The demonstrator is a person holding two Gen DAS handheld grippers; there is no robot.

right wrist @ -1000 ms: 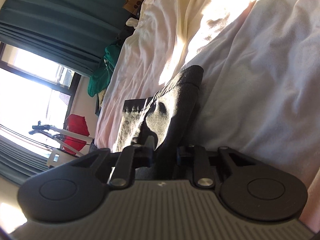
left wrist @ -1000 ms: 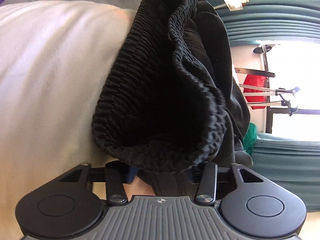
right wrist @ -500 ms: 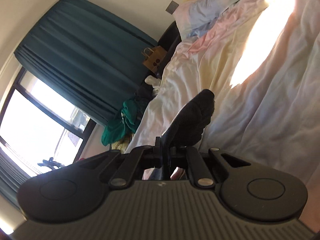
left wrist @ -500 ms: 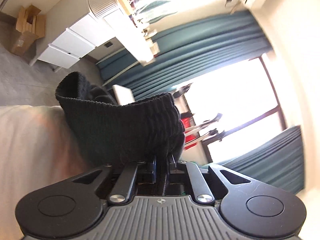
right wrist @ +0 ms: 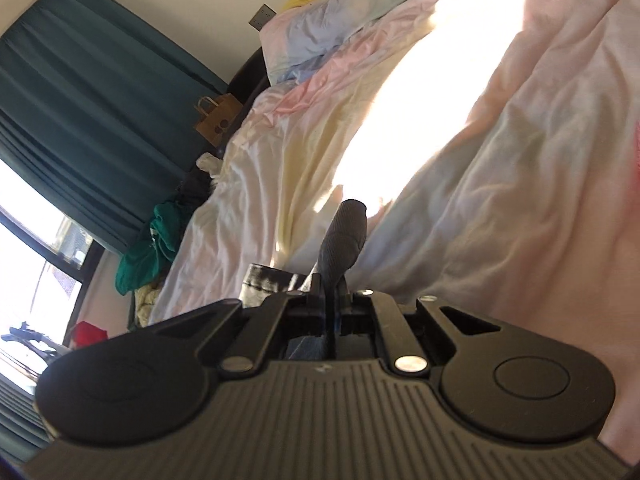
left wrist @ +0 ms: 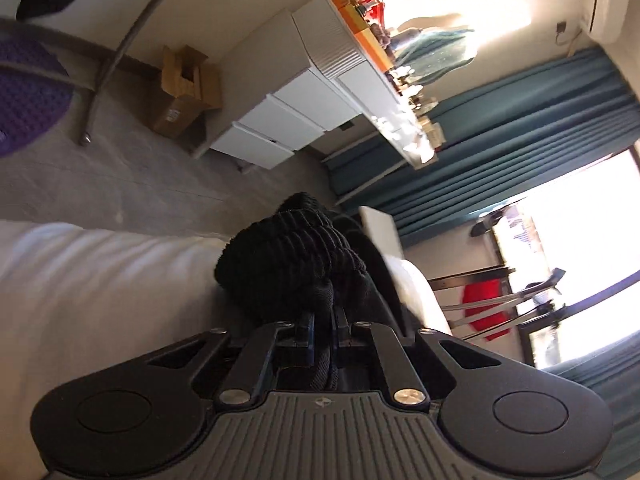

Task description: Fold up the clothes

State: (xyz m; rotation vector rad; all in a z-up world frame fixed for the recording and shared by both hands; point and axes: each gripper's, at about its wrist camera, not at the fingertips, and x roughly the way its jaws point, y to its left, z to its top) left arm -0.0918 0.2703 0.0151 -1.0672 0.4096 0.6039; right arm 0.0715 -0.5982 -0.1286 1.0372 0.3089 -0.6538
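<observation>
A black garment with a ribbed elastic waistband [left wrist: 288, 256] bunches just ahead of my left gripper [left wrist: 323, 320], which is shut on that waistband and holds it above the pale bed cover [left wrist: 88, 280]. My right gripper [right wrist: 331, 286] is shut on another edge of the same black garment [right wrist: 344, 236], whose fabric stands up between the jaws over the pastel bedding [right wrist: 500, 184]. The rest of the garment hangs below, out of sight.
White drawers [left wrist: 288, 120] and a cardboard box [left wrist: 184, 88] stand on the grey floor. Teal curtains [left wrist: 500, 136] flank a bright window. A pillow [right wrist: 336, 24], a paper bag [right wrist: 214, 118] and a green cloth [right wrist: 148, 252] lie by the bed.
Both grippers closed on the black garment and lifted it off the bed. Both views tilted upward, so the room and headboard end now show.
</observation>
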